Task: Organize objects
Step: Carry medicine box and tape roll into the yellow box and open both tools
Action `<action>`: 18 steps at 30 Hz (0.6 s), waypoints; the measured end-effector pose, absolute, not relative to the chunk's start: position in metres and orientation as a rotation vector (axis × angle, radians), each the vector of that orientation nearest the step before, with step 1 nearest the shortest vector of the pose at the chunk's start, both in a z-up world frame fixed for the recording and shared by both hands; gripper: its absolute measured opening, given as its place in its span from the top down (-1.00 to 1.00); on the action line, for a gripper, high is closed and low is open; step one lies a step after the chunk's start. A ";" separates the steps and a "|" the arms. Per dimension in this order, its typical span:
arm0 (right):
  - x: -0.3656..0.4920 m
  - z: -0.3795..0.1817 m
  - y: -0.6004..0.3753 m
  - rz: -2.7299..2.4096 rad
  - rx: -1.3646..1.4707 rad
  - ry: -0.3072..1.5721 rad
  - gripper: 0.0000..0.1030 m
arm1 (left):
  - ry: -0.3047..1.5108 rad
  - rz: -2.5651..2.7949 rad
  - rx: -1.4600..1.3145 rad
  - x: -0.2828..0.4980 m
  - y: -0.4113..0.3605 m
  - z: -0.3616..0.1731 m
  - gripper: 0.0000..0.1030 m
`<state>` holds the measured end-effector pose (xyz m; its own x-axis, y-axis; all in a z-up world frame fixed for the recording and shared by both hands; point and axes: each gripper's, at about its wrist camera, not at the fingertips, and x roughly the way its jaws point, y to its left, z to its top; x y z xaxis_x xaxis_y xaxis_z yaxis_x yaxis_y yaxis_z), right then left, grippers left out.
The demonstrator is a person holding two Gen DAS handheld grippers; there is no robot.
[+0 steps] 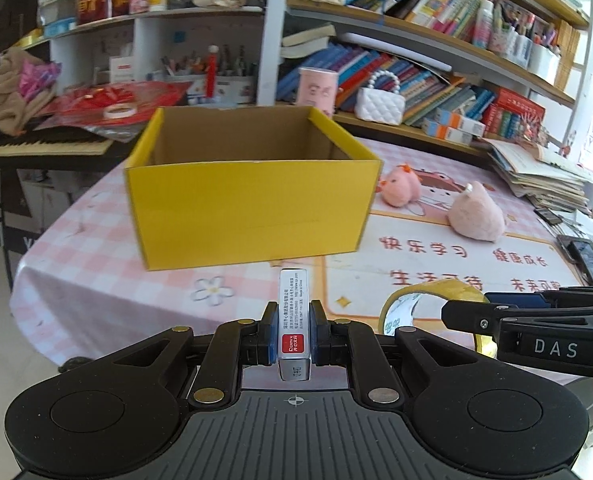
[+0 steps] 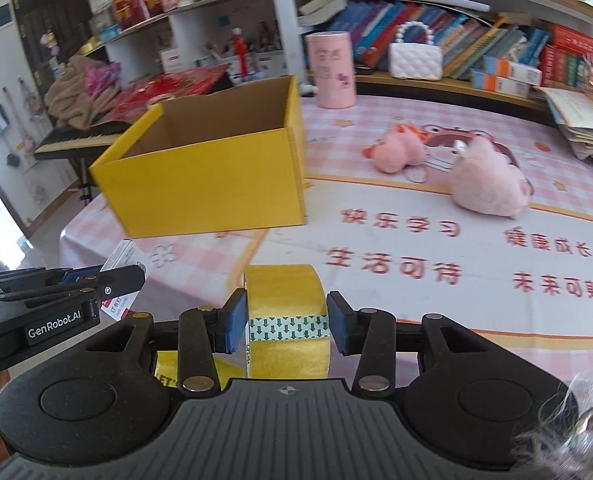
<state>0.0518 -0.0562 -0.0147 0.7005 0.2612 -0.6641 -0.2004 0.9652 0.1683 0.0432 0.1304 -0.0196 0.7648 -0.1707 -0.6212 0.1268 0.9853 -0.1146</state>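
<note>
Yellow box (image 1: 252, 196) sits open on the bench (image 1: 96, 264). Left gripper (image 1: 293, 336) jaws clamp a small white carton (image 1: 294, 320), held just short of the box; right gripper (image 2: 287, 328) jaws clamp a tape roll (image 2: 286, 304) w/ green arrows.

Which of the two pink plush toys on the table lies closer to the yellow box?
The smaller pink plush toy, the one with orange bits on its head. It lies nearer the yellow cardboard box; the bigger rounded plush sits farther away.
</note>
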 end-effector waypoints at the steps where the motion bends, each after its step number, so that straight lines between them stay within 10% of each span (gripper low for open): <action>1: 0.050 -0.015 -0.051 0.264 0.083 0.752 0.23 | 0.680 -0.157 -0.069 0.041 0.135 -0.019 0.75; 18: 0.046 -0.004 0.001 0.314 0.080 0.730 0.22 | 0.594 -0.119 -0.062 0.030 0.182 -0.001 0.75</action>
